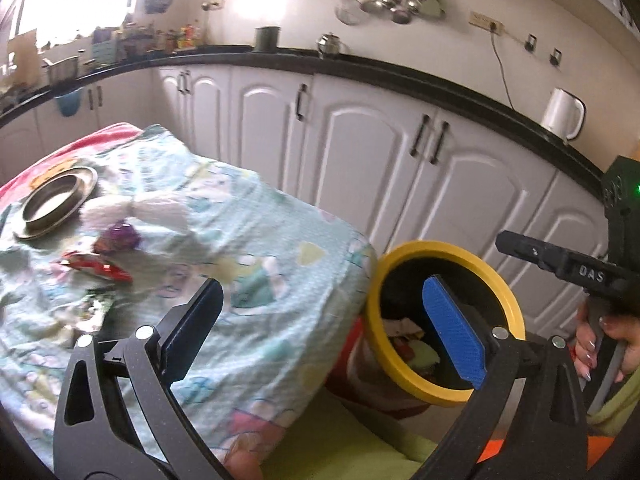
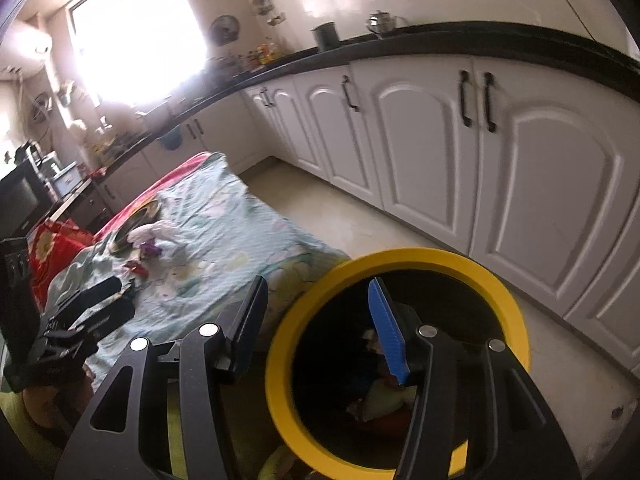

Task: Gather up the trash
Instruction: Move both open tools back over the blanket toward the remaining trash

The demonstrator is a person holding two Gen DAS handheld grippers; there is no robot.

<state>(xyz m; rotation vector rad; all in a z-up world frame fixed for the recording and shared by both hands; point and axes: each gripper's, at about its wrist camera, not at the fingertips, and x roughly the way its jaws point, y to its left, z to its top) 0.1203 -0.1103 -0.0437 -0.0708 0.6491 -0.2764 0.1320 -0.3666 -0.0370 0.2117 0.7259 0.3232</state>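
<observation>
A black bin with a yellow rim stands on the floor beside the table's corner, with crumpled trash inside. On the table's patterned cloth lie a red wrapper, a purple wrapper and white tissue. My left gripper is open wide and holds nothing; it hangs over the table corner and the bin's edge. My right gripper is open and holds nothing, its blue finger over the mouth of the bin. The same wrappers show far left in the right wrist view.
A steel plate sits at the table's far left. White cabinets under a dark counter run close behind the bin. A white kettle stands on the counter. A hand holds the right gripper's handle.
</observation>
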